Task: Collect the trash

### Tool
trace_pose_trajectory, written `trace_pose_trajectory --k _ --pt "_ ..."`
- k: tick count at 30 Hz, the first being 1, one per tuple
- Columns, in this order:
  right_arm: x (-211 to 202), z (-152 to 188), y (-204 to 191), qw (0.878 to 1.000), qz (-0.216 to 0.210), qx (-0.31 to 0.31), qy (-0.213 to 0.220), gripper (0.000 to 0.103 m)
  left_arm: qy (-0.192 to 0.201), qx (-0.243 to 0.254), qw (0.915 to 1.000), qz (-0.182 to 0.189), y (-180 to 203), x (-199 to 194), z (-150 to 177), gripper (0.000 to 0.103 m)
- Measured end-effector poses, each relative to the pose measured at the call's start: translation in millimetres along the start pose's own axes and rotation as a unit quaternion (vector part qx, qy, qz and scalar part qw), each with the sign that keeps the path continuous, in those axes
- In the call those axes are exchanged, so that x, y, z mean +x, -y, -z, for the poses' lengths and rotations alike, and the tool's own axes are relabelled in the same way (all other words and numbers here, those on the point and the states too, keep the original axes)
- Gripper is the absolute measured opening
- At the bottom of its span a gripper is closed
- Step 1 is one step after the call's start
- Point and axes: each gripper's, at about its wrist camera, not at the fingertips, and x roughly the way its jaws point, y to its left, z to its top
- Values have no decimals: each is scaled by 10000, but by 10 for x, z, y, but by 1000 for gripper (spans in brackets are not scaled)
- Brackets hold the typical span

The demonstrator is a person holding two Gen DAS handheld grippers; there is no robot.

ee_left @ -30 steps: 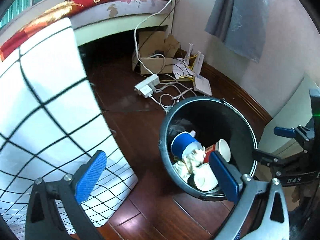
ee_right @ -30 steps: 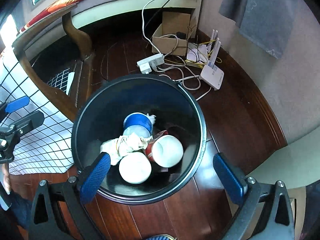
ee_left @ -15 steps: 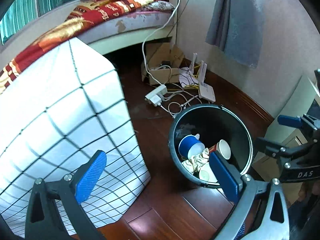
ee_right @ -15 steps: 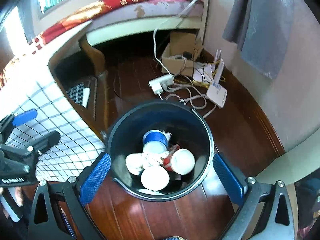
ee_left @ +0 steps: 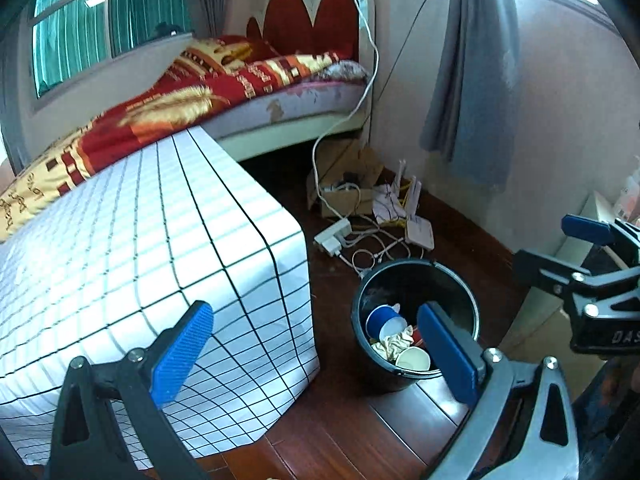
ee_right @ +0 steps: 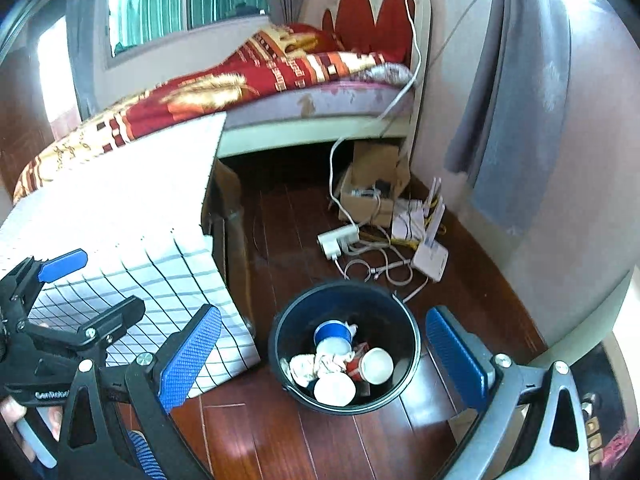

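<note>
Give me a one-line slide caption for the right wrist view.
Open right gripper above black trash bin holding paper cups and crumpled tissue.

Both hand-held grippers (ee_left: 312,354) (ee_right: 324,356): black frames, blue textured pads, silver screws, white lettering.

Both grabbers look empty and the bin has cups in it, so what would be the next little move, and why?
Probably swing both toward the table to look for leftover trash. The left gripper and right gripper have open, empty jaws above the floor, and the cups and crumpled paper already lie inside the black bin. No loose trash shows on the floor beside it.
</note>
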Motion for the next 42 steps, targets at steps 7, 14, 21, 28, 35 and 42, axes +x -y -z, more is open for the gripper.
trace_pose_trajectory --k 7,14,21,28,35,42 --pt "-540 -124 -139 9994 -13 22 345 103 378 49 9987 -339 -70 -537 -66 103" --pt "-1120 -107 -246 9974 99 -66 705 103 588 -144 9976 -342 -84 -1030 -5 103" --pt "-1559 24 -247 9946 85 70 1029 103 903 -160 9947 -462 -41 -1416 63 103" --pt "-1698 3 -242 9929 158 141 1174 103 1100 -117 9931 -380 -3 -1468 21 103" --pt "-1642 21 -243 9936 213 145 1103 103 1082 -174 9935 -311 -22 -1451 70 103" --pt "-1648 45 -235 9934 233 168 1111 103 1115 -130 9932 -305 36 -1477 77 103"
